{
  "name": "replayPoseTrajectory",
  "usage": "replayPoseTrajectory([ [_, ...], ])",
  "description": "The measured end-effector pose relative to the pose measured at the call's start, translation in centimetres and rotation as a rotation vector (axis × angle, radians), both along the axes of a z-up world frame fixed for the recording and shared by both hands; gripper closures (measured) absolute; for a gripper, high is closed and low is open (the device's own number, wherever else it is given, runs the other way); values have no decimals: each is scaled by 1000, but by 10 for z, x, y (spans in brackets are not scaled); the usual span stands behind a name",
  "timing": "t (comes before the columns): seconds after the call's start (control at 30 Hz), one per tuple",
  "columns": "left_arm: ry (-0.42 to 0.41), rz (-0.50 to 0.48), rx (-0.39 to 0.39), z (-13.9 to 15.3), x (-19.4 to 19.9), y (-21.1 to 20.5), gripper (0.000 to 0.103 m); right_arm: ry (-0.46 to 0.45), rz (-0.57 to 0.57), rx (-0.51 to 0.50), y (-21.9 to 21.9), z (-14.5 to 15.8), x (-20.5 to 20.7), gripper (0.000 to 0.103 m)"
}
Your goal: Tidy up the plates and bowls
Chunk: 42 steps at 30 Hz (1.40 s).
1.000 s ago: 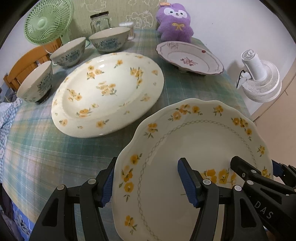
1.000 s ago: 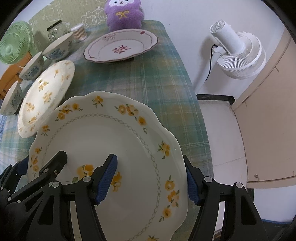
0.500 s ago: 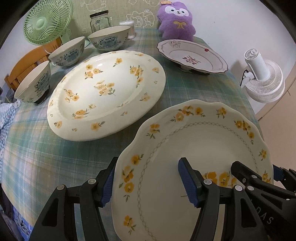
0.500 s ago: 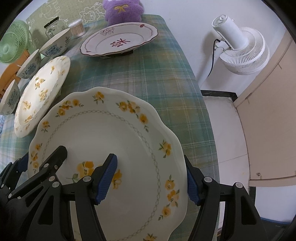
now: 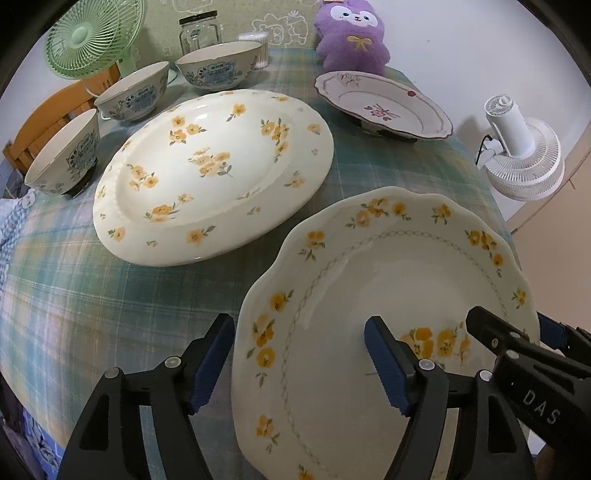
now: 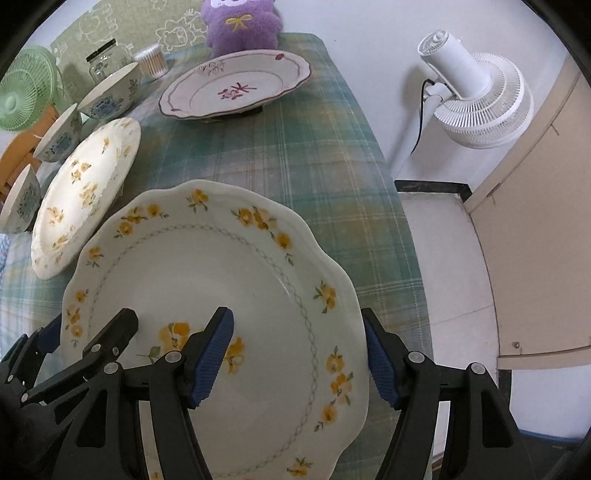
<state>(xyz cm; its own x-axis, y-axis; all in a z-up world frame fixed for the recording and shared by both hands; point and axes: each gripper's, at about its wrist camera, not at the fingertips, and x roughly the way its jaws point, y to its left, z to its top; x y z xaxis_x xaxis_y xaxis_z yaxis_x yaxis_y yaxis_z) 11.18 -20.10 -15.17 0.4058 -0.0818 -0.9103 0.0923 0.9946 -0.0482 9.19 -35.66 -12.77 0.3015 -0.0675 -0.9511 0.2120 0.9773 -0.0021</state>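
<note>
My left gripper (image 5: 299, 363) straddles the near-left rim of the scalloped yellow-flower plate (image 5: 388, 295); its jaws are opening, rim between them, and the left pad stands clear of the plate edge, so no clamp there. My right gripper (image 6: 299, 354) straddles the near-right rim of the same plate, one pad over the well, the other just outside the edge; a gap shows at the outer pad, so I read it as parted, not pressing. Whether the plate sits on the tablecloth (image 6: 295, 158) or hangs just above it, I cannot tell. Only legible writing: "DAS" in white on the right gripper's body, seen from the left wrist view. Panels on the bowls carry print too small to read. Beyond the held plate, just beside it, lies the large oval yellow-flower platter (image 5: 214, 173), empty. Past that, three blue-patterned bowls (image 5: 133, 96) in a row along the far-left side, insides hidden from this angle. At the far end a pink-flower plate (image 5: 384, 107) sits raised on a dark stand, empty. A glass jar (image 5: 197, 31) with a black lid looks empty; beside it a tub of cotton swabs (image 6: 151, 61), its contents plain only in the right view. Purple plush toy (image 5: 352, 35) at the far edge, green fan (image 5: 88, 37) far left. White fan (image 6: 476, 88) stands off the table; only the right view shows the floor and the beige cabinet (image 6: 546, 240).
</note>
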Motion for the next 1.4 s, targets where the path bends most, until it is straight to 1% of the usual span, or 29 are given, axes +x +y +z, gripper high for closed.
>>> replayPoseTrajectory([
  [0.07,-9,-9,-4,4,-2,1,24,-7,-6,-6,0,3,-2,31],
  [0.13,-17,-19,-9,8,-5,1,19,-14,-16,-14,-1,8,-3,31],
  [0.17,-24,-29,-11,11,-7,1,19,-17,-20,-16,-1,10,-3,31],
  [0.53,-98,-76,-16,45,-10,12,18,-110,-25,-56,12,50,-12,31],
  [0.67,-131,-84,-23,63,-10,24,18,-153,-25,-73,23,68,-15,31],
  [1.03,-191,-107,-30,93,-13,51,18,-239,-22,-99,58,106,-19,31],
  [1.2,-230,-99,-35,109,-15,68,18,-269,-19,-95,74,119,-19,31],
  [1.4,-263,-96,-43,120,-15,90,18,-299,-15,-105,96,131,-17,31],
])
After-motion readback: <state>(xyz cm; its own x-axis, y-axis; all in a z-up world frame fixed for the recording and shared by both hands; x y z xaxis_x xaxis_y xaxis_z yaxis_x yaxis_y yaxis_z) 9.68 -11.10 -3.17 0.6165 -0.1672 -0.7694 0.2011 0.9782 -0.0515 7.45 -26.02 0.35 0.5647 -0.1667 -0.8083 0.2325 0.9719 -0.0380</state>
